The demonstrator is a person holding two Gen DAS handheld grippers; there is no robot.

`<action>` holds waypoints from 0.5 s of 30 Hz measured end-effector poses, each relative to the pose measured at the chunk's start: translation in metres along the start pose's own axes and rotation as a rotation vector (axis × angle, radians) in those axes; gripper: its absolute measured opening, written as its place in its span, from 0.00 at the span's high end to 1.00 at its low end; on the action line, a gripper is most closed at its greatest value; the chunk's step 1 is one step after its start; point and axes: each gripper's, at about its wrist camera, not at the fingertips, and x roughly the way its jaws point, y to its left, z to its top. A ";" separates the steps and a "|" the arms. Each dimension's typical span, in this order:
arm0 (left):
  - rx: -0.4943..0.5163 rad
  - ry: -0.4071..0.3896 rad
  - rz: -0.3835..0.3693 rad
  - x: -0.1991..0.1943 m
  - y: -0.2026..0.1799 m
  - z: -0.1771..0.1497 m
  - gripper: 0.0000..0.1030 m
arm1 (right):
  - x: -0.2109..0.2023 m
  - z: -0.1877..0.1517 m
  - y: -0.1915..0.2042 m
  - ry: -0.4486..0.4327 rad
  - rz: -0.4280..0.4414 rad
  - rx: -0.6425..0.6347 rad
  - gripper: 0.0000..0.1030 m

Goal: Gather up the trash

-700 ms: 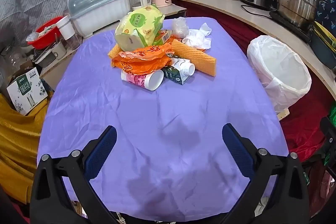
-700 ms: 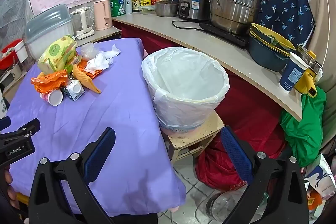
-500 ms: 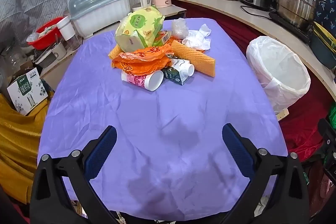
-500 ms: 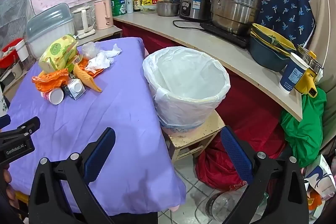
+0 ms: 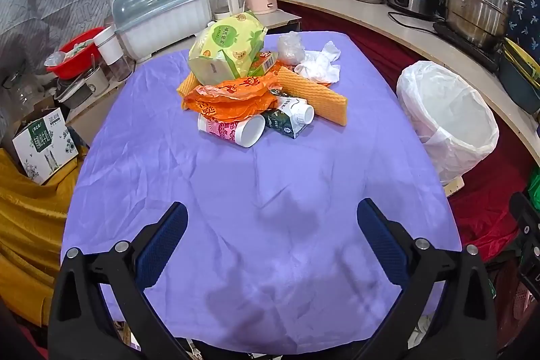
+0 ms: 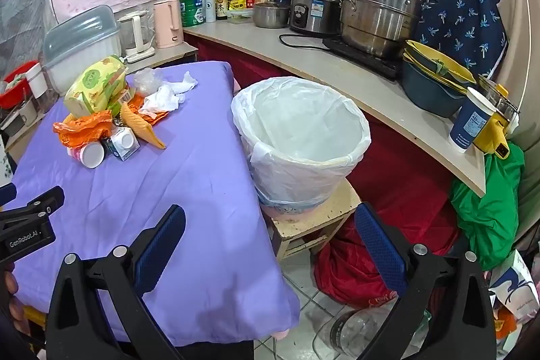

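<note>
A heap of trash lies at the far middle of the purple-covered table (image 5: 256,191): a yellow-green tissue pack (image 5: 226,48), an orange plastic bag (image 5: 229,100), a tipped paper cup (image 5: 233,130), a small carton (image 5: 290,118), an orange wafer-like piece (image 5: 315,93) and crumpled white tissue (image 5: 319,66). A bin lined with a white bag (image 6: 300,137) stands on a low stool right of the table. My left gripper (image 5: 271,237) is open above the near half of the table, well short of the heap. My right gripper (image 6: 270,238) is open over the table's right edge, nothing between its fingers.
A counter (image 6: 337,73) behind the bin carries steel pots (image 6: 378,12), bowls and a blue cup (image 6: 470,120). Beyond the table stand a covered dish rack (image 5: 162,16), kettles and bottles. A red bag and a green bag (image 6: 486,204) lie on the floor at the right.
Both views have shifted only slightly; the heap and the bin sit a touch nearer. Both grippers stay open and nothing on the table has moved.
</note>
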 end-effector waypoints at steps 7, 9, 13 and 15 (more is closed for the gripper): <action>0.001 -0.002 0.001 -0.002 0.000 0.000 0.07 | -0.001 -0.002 0.001 0.002 -0.001 0.000 0.07; 0.001 0.000 0.000 -0.001 0.000 0.001 0.07 | -0.001 -0.001 0.002 0.001 -0.002 -0.001 0.07; 0.003 0.000 -0.001 -0.003 0.001 0.001 0.07 | -0.002 0.002 0.000 0.000 -0.001 0.002 0.07; 0.004 -0.001 -0.002 -0.004 0.002 0.002 0.07 | -0.001 0.001 -0.001 0.000 -0.002 0.000 0.07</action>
